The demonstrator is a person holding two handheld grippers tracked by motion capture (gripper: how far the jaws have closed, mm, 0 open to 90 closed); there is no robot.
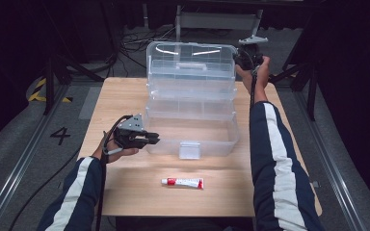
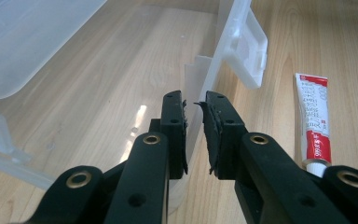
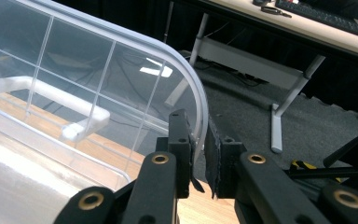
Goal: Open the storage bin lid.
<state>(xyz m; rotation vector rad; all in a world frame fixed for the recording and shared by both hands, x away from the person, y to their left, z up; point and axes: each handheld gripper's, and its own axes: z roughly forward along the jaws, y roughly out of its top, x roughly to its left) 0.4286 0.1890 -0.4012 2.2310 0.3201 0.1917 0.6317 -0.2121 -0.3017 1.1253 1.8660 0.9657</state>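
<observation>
- The clear plastic box (image 1: 191, 130) stands in the middle of the wooden table (image 1: 125, 192), with its lid (image 1: 191, 67) raised upright at the far side and its white latch (image 1: 190, 149) hanging at the near wall.
- I judge the box to be light, empty and rather stiff, but its thin walls can bend, and the smooth plastic is slippery, so it may slide on the table if only one side is pushed.
- The best places to hold seem to be the rims: the edge of the base wall and the curved edge of the lid, where a thin wall fits between two pads.
- The left gripper (image 2: 194, 135) is at the near left corner of the base; its jaws are nearly together, with the thin side wall between them, pinching it.
- The right gripper (image 3: 199, 154) is at the upper right corner of the lid; its jaws are closed on the lid's rounded rim.
- A small white and red tube (image 1: 182, 182) lies on the table near the front edge, well apart from both grippers and outside the box.
</observation>
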